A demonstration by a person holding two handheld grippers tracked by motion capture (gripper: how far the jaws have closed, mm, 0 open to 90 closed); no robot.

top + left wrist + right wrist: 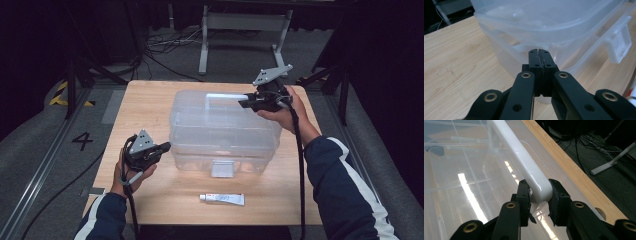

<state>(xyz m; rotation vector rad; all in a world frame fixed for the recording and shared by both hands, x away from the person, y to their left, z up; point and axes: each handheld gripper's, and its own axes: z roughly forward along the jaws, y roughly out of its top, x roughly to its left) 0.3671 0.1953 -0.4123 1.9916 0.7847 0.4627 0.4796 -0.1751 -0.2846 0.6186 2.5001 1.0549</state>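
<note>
Clear plastic storage box (225, 132) sits near the middle of the light wooden table (150, 95), lid on, with a white carrying handle (227, 96) running along the top of the lid and a white latch (222, 168) hanging on the side that faces the person. In the right gripper view the handle (524, 160) shows as a long white bar standing above the see-through lid (461, 182), and the right gripper (539, 195) is clenched around its near end, 1 black pad pressed against each side of the bar. In the high view that right gripper (250, 103) reaches in over the right end of the lid from the box's far right corner, held in the person's right hand (280, 115), with its grey 3-cornered plate tilted above it and its cable trailing down past the dark sleeve with a white stripe. The left gripper (164, 146) is just beside the box's left wall, in the person's left hand (131, 172); in the left gripper view the left gripper (542, 53) has its 2 jaws pressed flat together with nothing between them, their tips pointing at the lower left corner of the box (544, 25), close to it, though I cannot tell whether they touch. The latch (620, 42) appears at the right of that view. A small white tube (222, 199) lies flat on the table near the front edge, apart from the box. Beyond the table, cables (165, 42) lie on the grey floor beside a metal stand.
</note>
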